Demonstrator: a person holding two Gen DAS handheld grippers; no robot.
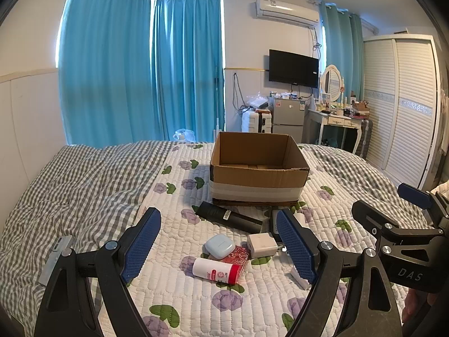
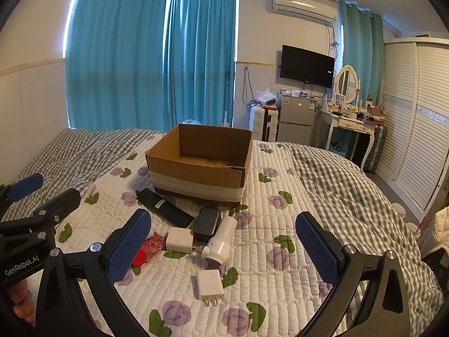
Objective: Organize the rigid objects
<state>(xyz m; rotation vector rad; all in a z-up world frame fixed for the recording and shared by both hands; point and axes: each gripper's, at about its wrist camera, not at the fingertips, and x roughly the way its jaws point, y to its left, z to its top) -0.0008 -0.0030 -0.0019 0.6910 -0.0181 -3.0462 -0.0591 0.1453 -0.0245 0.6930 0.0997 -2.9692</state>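
An open cardboard box [image 1: 258,179] stands on the bed; it also shows in the right wrist view [image 2: 199,174]. Before it lie a long black box [image 1: 227,216], a pale blue earbud case [image 1: 220,245], a white cube charger [image 1: 262,245], a white bottle with a red cap [image 1: 217,271] and a red patterned packet [image 1: 238,254]. The right wrist view adds a dark power bank [image 2: 207,223], a white cylindrical device [image 2: 221,241] and a flat white plug [image 2: 210,283]. My left gripper [image 1: 216,247] is open above the items. My right gripper [image 2: 224,250] is open above them too.
The bed has a white floral quilt [image 2: 280,224] and a grey checked cover [image 1: 70,191]. A grey metal piece [image 1: 56,255] lies at the left. A fridge [image 1: 287,115], dressing table [image 1: 336,120] and wardrobe [image 1: 401,106] stand beyond the bed.
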